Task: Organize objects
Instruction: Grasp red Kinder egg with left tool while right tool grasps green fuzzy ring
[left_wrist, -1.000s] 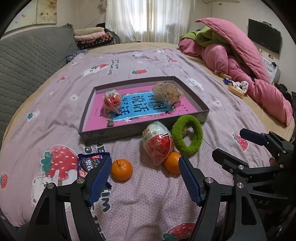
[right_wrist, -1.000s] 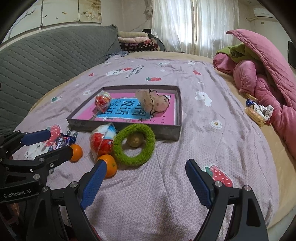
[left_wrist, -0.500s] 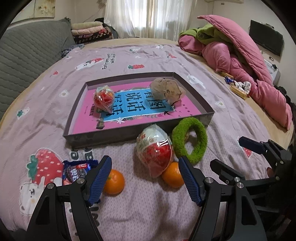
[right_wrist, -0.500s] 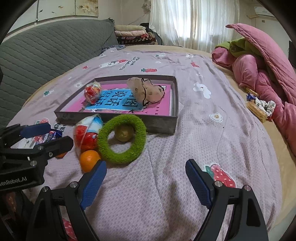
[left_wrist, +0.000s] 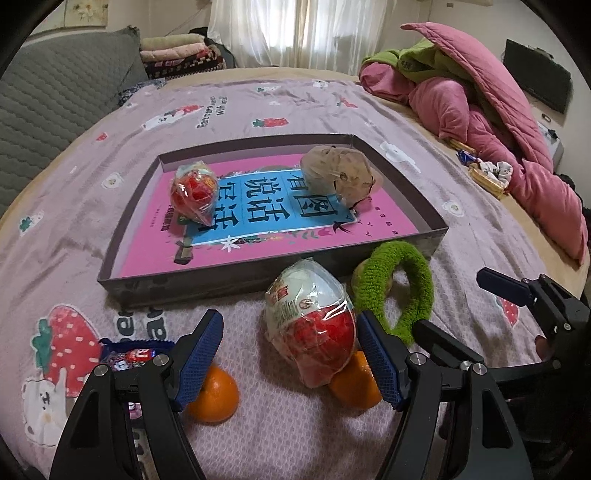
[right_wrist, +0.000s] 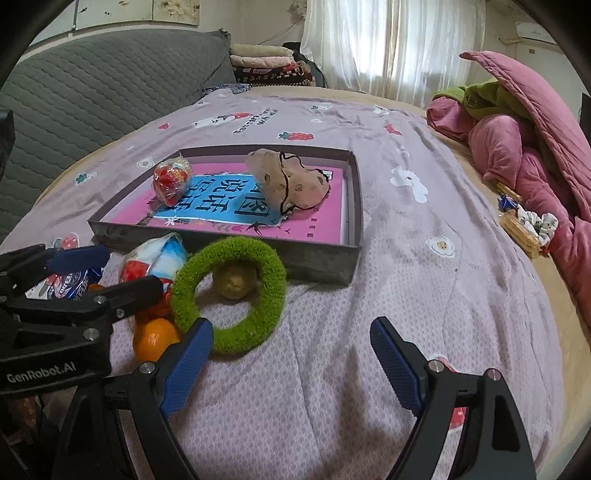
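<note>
On the bed, the tray holds two items; the wrapped egg, oranges and green ring lie outside. Both the left gripper and right gripper have their fingers apart, empty.

A grey quilted headboard fills the nine to eleven o'clock side of the right wrist view. Folded blankets stack at twelve o'clock, just beside white curtains. A heap of pink and green bedding lies at two o'clock, a dark screen behind it.
</note>
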